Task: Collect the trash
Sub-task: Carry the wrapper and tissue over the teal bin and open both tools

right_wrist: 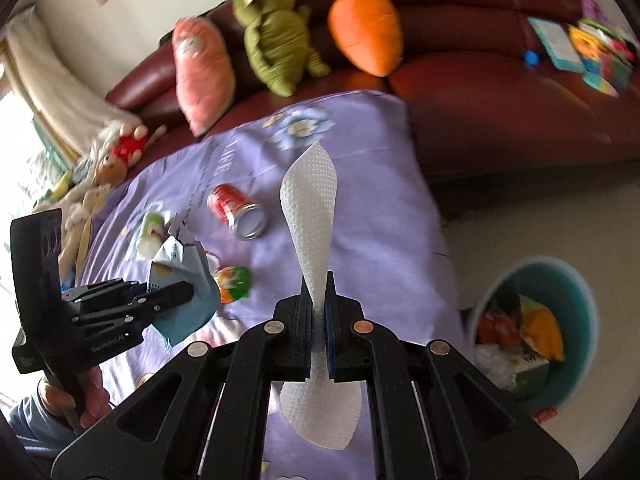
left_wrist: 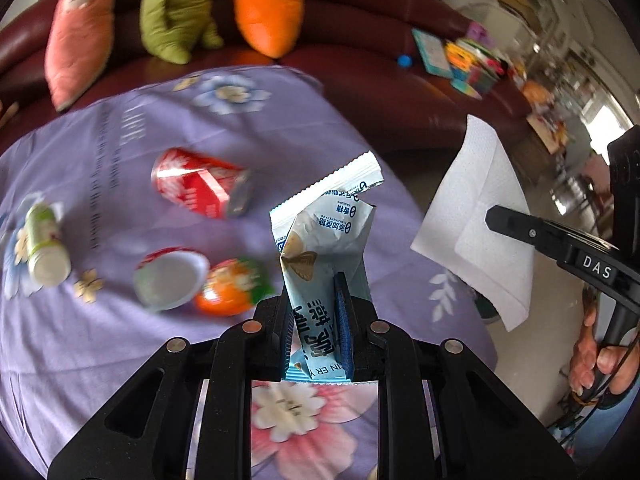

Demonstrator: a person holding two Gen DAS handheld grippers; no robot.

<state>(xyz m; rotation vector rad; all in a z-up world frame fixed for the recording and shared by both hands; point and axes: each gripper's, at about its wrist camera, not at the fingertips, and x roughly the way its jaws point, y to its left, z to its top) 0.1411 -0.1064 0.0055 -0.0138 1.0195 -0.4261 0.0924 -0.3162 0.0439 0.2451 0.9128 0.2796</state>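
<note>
My left gripper [left_wrist: 316, 304] is shut on a light blue snack wrapper [left_wrist: 328, 232], held up over the purple flowered cloth [left_wrist: 120, 340]. My right gripper [right_wrist: 319, 300] is shut on a white paper towel [right_wrist: 310, 204] that stands up between its pads. On the cloth lie a red soda can [left_wrist: 200, 188], a small white and green bottle [left_wrist: 44, 240], a white cup [left_wrist: 170, 276] and an orange and green packet [left_wrist: 232, 286]. In the right wrist view, a teal trash bin [right_wrist: 576, 280] with rubbish inside stands on the floor at the right. The left gripper [right_wrist: 172, 294] with its wrapper shows at the left there.
A dark red sofa [right_wrist: 480, 100] runs behind the cloth with a pink plush [right_wrist: 202, 76], a green plush [right_wrist: 276, 36] and an orange carrot plush [right_wrist: 366, 28]. Books and toys [right_wrist: 592, 48] lie on its right end. Pale floor [right_wrist: 500, 232] lies between cloth and bin.
</note>
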